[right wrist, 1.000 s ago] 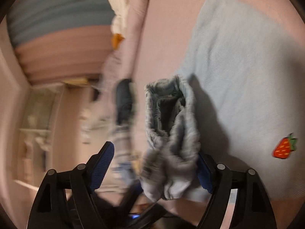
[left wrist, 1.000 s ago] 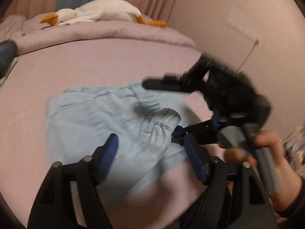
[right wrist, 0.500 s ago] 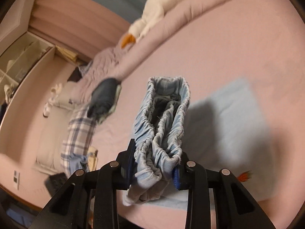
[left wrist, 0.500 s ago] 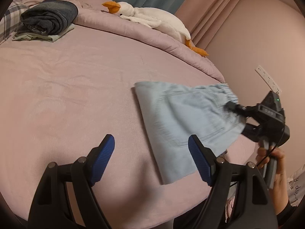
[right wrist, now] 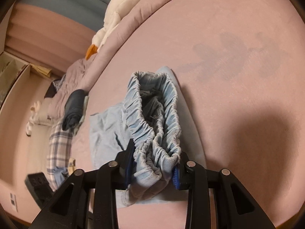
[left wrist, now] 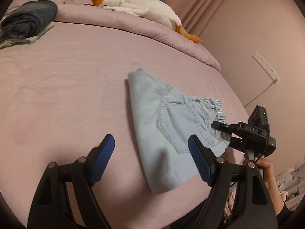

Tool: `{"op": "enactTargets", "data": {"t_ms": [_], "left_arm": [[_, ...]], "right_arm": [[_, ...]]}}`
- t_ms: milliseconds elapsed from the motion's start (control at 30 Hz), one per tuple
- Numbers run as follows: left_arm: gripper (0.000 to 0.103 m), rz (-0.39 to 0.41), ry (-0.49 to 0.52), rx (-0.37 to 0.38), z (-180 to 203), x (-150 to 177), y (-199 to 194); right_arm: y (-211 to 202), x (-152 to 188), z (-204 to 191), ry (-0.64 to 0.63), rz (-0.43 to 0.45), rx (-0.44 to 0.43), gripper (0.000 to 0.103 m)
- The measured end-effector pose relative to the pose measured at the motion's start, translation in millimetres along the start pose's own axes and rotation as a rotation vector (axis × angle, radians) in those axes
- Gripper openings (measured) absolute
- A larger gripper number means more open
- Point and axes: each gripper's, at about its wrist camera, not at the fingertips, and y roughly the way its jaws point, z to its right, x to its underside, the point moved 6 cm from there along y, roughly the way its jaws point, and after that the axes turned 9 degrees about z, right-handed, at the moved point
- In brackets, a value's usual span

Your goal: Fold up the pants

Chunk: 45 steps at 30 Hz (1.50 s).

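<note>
Light blue denim pants (left wrist: 171,126) lie folded on the pink bed sheet (left wrist: 66,95), back pocket up. My right gripper (right wrist: 154,164) is shut on the bunched elastic waistband (right wrist: 152,118) and holds that end slightly raised off the sheet. In the left wrist view the right gripper (left wrist: 221,131) reaches in from the right edge, held by a hand (left wrist: 265,169). My left gripper (left wrist: 151,158) is open above the bed near its front edge, with nothing between its blue pads. Its right finger hangs over the pants' near side.
A white plush goose (left wrist: 137,5) lies on the rolled duvet at the back. A dark folded garment stack (left wrist: 26,21) sits at the far left. A plaid cloth (right wrist: 59,139) lies beyond it. A power strip (left wrist: 266,69) hangs on the right wall.
The right gripper shut on the waistband a second ago and keeps hold of it. The left gripper drew away to the left of the pants and rolled; the pants now lie flatter.
</note>
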Motion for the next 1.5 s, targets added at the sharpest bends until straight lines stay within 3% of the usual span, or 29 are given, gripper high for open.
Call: {"op": "enactTargets", "data": {"t_ms": [133, 233, 300, 367, 433, 467, 533, 600, 667, 733, 767, 800, 900, 967, 1000, 1033, 1067, 1100, 1133, 1300, 1367, 1433, 1500], "left_arm": [[0.079, -0.015, 0.024, 0.004, 8, -7, 10], [0.079, 0.004, 0.049, 0.007, 10, -21, 11], [0.078, 0.008, 0.063, 0.006, 15, -33, 19], [0.077, -0.007, 0.080, 0.042, 26, -46, 35], [0.057, -0.038, 0.101, 0.078, 39, -56, 58], [0.050, -0.059, 0.099, 0.076, 41, -59, 70], [0.031, -0.118, 0.059, 0.067, 36, -63, 99], [0.026, -0.162, 0.030, 0.047, 27, -62, 121], [0.022, -0.221, 0.015, 0.009, 13, -54, 146], [0.004, -0.253, -0.006, -0.028, -2, -48, 162], [0.004, -0.245, -0.032, -0.009, -8, -47, 166], [0.004, -0.239, -0.072, 0.014, -13, -48, 166], [0.004, -0.235, -0.121, 0.053, -18, -52, 160], [0.002, -0.189, -0.133, 0.071, -18, -58, 141], [0.012, -0.156, -0.129, 0.081, -18, -61, 128], [0.031, -0.129, -0.123, 0.089, -18, -61, 114], [0.039, -0.106, -0.122, 0.101, -19, -60, 101], [0.055, -0.083, -0.118, 0.101, -20, -58, 88], [0.062, -0.060, -0.117, 0.086, -23, -53, 75], [0.060, -0.118, -0.200, 0.092, -34, -10, 52], [0.052, -0.145, -0.215, 0.104, -31, 8, 47], [0.034, -0.170, -0.224, 0.111, -27, 23, 44], [0.029, -0.189, -0.253, 0.137, -22, 35, 39]], "right_arm": [[-9, -6, 12, 0.131, -0.061, -0.069, 0.040], [-38, -17, 3, 0.005, 0.005, 0.030, 0.058], [-58, -27, -2, -0.083, 0.091, 0.108, 0.060], [-71, -31, -16, -0.176, 0.156, 0.128, 0.059], [-68, -25, -39, -0.266, 0.157, 0.084, 0.053], [-62, -17, -56, -0.340, 0.137, 0.064, 0.043], [-45, -1, -78, -0.467, 0.097, 0.067, 0.040], [-29, 11, -86, -0.541, 0.054, 0.079, 0.029], [-11, 22, -77, -0.583, -0.003, 0.132, 0.027], [2, 27, -60, -0.574, -0.050, 0.177, 0.014], [5, 28, -51, -0.560, -0.053, 0.188, 0.003], [5, 27, -47, -0.535, -0.042, 0.173, 0.001], [4, 21, -44, -0.470, -0.063, 0.124, 0.001], [3, 17, -46, -0.457, -0.084, 0.115, 0.003], [1, 14, -48, -0.445, -0.091, 0.107, 0.012], [-3, 12, -57, -0.434, -0.087, 0.072, 0.020], [-5, 11, -62, -0.434, -0.080, 0.039, 0.038], [-8, 9, -74, -0.440, -0.064, -0.008, 0.051], [-8, 7, -86, -0.453, -0.055, -0.044, 0.054], [33, 4, -127, -0.487, -0.112, -0.105, 0.054], [58, 1, -144, -0.518, -0.138, -0.124, 0.054], [87, -4, -164, -0.561, -0.161, -0.115, 0.054], [104, -4, -178, -0.610, -0.186, -0.098, 0.054]]}}
